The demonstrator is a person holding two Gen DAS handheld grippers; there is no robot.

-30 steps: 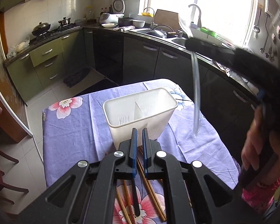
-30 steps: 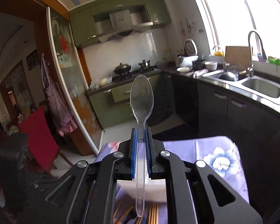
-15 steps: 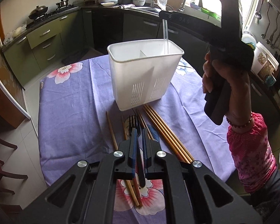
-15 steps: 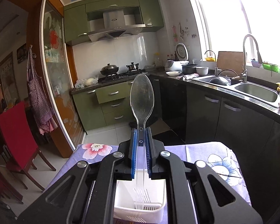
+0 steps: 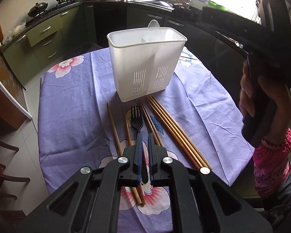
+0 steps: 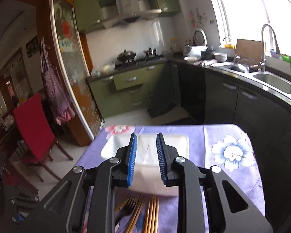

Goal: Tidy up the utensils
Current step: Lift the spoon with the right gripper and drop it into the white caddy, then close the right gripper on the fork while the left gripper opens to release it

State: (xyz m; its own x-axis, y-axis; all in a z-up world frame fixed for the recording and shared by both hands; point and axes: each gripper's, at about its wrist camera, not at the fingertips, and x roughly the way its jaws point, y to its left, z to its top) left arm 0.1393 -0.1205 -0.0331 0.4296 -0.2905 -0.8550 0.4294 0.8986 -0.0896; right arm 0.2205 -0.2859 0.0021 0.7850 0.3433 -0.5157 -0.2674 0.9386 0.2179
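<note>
**Spoon released into the holder**

The right gripper (image 6: 146,159) now stands spread apart above the white holder (image 5: 145,66); half a second ago it clamped the clear spoon (image 5: 154,31), which now stands inside. The left gripper (image 5: 144,151) sits nearly closed around the black fork (image 5: 137,122) on the worktop (image 5: 73,104), among chopsticks (image 5: 176,132).

Left claw (image 5: 143,141) narrowly parted; right claw (image 6: 146,151) wide apart.

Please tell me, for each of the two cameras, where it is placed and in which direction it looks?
Left wrist: sits on the left gripper, low over the purple floral tablecloth, facing the black plastic fork, wooden chopsticks and white slotted utensil holder; the person's right hand shows.
Right wrist: sits on the open right gripper, above the holder, facing the kitchen.
Shared: holder, fork, chopsticks, tablecloth.
</note>
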